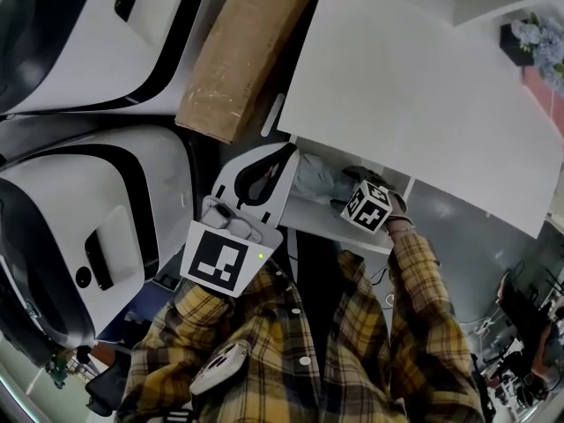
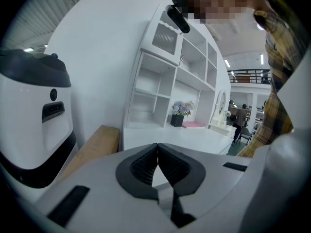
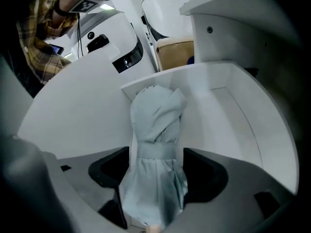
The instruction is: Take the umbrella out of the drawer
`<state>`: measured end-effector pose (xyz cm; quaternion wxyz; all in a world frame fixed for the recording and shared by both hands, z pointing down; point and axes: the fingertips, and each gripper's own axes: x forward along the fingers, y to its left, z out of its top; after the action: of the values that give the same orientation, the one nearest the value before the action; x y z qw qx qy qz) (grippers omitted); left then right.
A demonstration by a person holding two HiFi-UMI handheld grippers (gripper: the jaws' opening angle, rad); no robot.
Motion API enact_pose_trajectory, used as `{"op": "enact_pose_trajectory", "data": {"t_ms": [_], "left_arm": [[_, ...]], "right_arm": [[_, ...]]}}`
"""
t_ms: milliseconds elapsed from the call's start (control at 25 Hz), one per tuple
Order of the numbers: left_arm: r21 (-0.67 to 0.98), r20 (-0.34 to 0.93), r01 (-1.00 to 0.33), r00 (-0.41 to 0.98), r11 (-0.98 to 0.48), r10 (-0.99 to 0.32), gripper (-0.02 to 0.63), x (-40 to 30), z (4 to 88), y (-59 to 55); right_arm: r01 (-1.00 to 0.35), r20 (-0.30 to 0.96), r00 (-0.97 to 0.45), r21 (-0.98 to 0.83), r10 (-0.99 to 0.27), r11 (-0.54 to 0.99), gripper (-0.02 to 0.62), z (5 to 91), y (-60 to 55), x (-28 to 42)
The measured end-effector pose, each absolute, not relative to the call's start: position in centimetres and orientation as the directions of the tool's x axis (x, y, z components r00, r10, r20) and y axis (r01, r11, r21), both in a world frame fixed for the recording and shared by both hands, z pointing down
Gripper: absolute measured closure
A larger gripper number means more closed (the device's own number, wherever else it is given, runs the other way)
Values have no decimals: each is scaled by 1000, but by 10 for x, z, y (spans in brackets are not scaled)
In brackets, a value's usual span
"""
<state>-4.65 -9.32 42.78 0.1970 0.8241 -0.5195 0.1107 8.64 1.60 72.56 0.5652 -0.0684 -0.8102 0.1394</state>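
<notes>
Plainly the umbrella [image 3: 155,125] is folded and strapped, a pale grey-blue bundle lying inside the open drawer [image 3: 233,106]. Its long axis runs straight along the right gripper [image 3: 156,171]. The far tip points at the drawer's back corner, and the near end sits deep between the jaws. Those jaws stand one on each side of it just below the strap. The flared fabric fills the gap and touches both pads, so it reads as a pinch on the umbrella, though how firm it is cannot be judged. In the head view the right gripper reaches down into the drawer under the white tabletop [image 1: 423,86].

The left gripper [image 2: 158,152] is well apart, held up near the person's chest, its jaws pressed together on nothing. The way out is probably back along the umbrella's own length and upward, so the tip clears the drawer's front rim and the tabletop above.
</notes>
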Motion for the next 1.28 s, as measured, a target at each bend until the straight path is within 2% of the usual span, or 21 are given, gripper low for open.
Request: {"op": "enact_pose_trajectory", "data": {"t_ms": [440,1120,1280], "left_arm": [[199,403,-913,408,-357,-819,586,-51,437,-91],[206,403,-909,416,-362,-816,586,-50,437,-95],[209,399,-909,415,-360,-817,586,-51,436,-95]], "right_arm": [[-24,908,-305,-308,287,951,261,756,20,79],[-17,930,-276,-256,242,966,259,760,22,79],[-18,926,-281,-268,252,963,280,759,24,78]]}}
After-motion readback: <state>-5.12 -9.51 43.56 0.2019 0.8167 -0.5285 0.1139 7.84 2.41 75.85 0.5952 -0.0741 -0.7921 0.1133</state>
